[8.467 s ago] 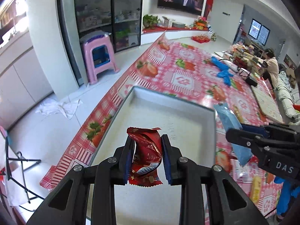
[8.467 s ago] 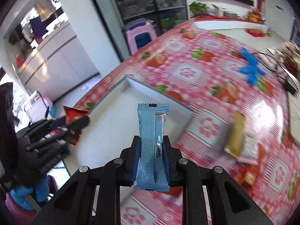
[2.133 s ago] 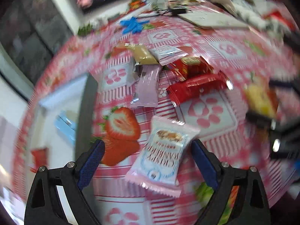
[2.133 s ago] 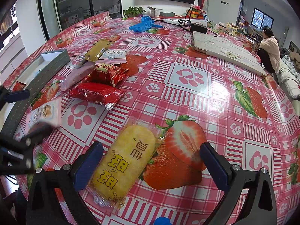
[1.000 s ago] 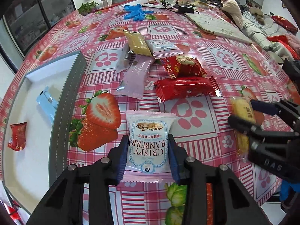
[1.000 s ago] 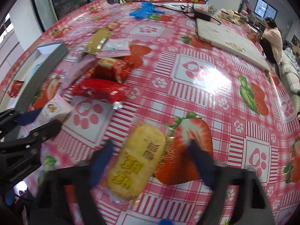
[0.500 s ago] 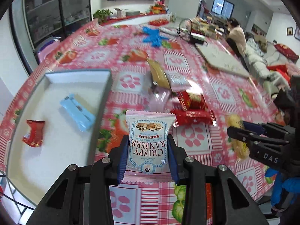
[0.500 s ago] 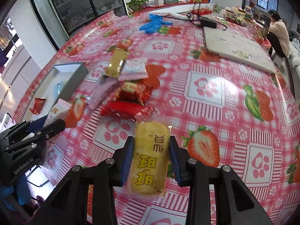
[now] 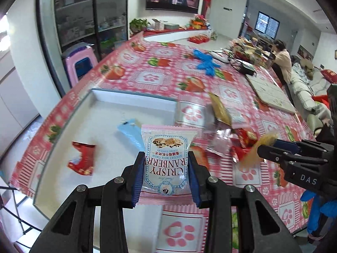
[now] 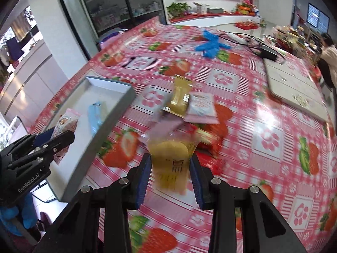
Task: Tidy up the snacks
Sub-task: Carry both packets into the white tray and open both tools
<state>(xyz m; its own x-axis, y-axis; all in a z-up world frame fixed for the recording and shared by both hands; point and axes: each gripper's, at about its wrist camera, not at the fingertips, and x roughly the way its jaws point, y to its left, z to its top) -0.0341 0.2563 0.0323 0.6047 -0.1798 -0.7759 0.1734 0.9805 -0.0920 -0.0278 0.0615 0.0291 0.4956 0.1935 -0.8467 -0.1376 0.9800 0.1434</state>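
**Two snacks lifted beside the tray**

Strawberry-patterned cloth covers the desk (image 9: pixel 151 78), with a white tray (image 9: pixel 134 101) at its near-left edge. Left tongs (image 9: pixel 166 175) are clenched on a pink cranberry crisp packet (image 9: pixel 166 158), held above the tray's near side. Inside the tray lie a red wrapper (image 9: pixel 82 158) and a blue bar (image 9: pixel 130 135). Right of the tray, the right tongs (image 10: pixel 171 175) have just closed on a yellow cake packet (image 10: pixel 170 164), above the loose snack pile (image 10: pixel 189 105).
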